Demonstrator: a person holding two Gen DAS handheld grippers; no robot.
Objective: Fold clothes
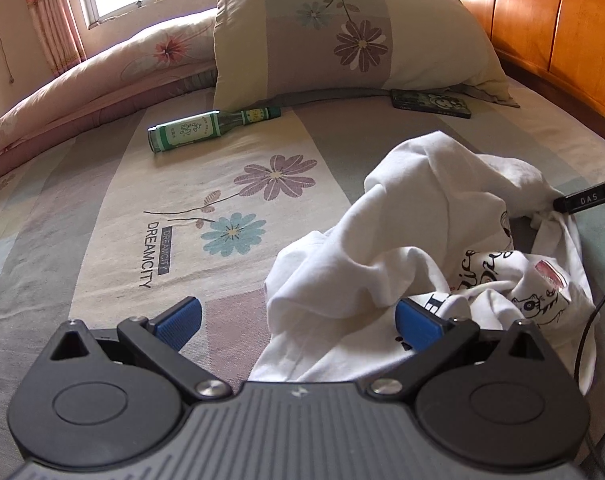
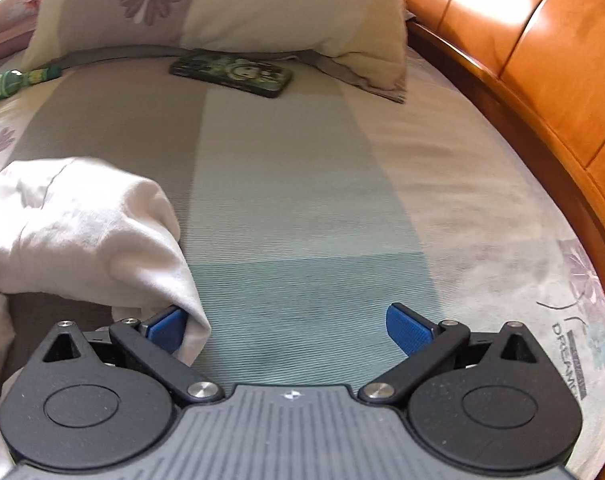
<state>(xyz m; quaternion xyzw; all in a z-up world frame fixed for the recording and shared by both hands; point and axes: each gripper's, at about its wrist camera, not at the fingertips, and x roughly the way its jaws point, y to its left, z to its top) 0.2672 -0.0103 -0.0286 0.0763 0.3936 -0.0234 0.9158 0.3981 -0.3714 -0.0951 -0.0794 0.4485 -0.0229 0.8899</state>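
One crumpled white shirt (image 1: 422, 248) between two gripper units, left gripper (image 1: 298, 322) and right gripper (image 2: 286, 326) both spread apart.

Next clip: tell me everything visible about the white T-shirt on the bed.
The white T-shirt lies crumpled in a loose heap on the striped, flower-printed bedsheet, not yet spread or folded. It looks like soft cotton, with black lettering and a cartoon cat print partly showing among the folds. The open left gripper straddles its near edge, one blue pad against the cloth. In the right wrist view, a fold drapes over one pad of the open right gripper.
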